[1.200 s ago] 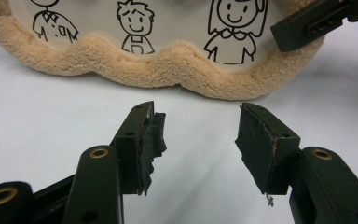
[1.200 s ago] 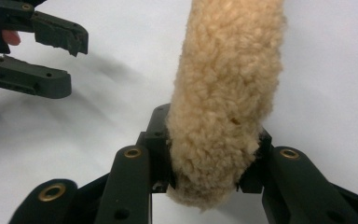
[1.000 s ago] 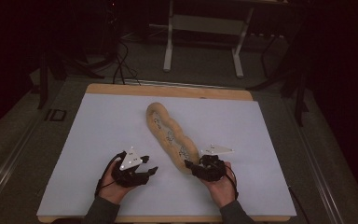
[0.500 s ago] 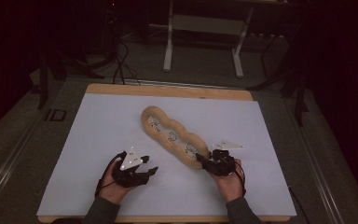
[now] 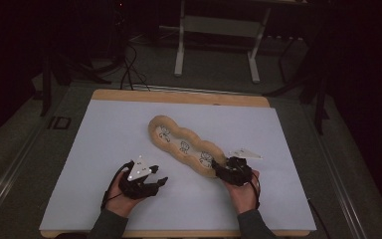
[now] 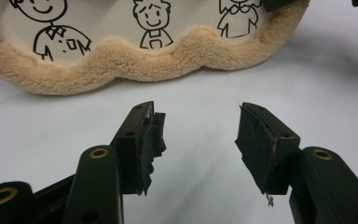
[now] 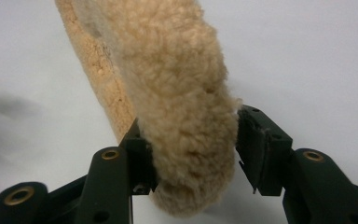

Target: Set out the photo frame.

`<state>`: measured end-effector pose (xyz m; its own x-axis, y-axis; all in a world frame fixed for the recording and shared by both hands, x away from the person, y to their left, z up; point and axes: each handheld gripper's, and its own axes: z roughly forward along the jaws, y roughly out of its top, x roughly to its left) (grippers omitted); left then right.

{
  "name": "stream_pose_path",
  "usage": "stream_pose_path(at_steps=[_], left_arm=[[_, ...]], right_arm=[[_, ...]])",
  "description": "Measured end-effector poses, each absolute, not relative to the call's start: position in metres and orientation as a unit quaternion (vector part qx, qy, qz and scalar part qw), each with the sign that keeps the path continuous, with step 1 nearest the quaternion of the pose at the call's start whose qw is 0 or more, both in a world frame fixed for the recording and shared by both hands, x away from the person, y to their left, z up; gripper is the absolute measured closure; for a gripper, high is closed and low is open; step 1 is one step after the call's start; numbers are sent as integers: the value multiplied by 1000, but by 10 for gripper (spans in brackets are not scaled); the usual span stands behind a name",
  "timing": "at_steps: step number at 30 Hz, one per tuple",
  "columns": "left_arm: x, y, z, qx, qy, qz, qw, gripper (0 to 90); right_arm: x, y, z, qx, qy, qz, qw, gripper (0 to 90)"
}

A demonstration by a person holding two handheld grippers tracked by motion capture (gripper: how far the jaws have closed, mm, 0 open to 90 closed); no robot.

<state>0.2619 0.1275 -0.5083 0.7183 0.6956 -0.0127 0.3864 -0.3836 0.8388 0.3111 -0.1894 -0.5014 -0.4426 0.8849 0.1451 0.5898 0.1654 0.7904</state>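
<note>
On the white table, a long tan plush cushion lies at a slant, running from the middle of the surface toward the person's right hand. Its fleecy border is wavy, and the pale inner panel carries three line-drawn cartoon figures in a row, which the left gripper view shows close up along the cushion.

The right gripper has hold of the near end of the cushion: in the right gripper view the thick fleecy rim sits between the two black jaws, the left jaw pressed against it and the right jaw touching its side, so the gripper is clamped on the rim. The right hand holds it from below, with the grey three-cornered plate above.

The left gripper rests low over the table, near the cushion's long side but apart from it. Its jaws stand wide apart with only bare white surface between them, as the left gripper view shows. The left hand grasps it from the near edge, sleeve just visible.

Beyond the table's wooden far edge, a dark floor with cables and the legs of a white stand can be seen.
</note>
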Motion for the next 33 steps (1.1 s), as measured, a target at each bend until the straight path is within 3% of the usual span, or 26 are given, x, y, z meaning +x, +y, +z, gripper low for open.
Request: stream_pose_path(at_steps=[4, 9, 33], left_arm=[[262, 128, -508, 813, 333, 174, 444, 474], [262, 129, -508, 811, 336, 175, 445, 474], [266, 144, -504, 792, 362, 187, 455, 474]], right_arm=[[313, -185, -503, 490, 749, 411, 169, 608], [314, -186, -502, 479, 757, 415, 159, 649], [305, -186, -497, 406, 789, 439, 143, 677]])
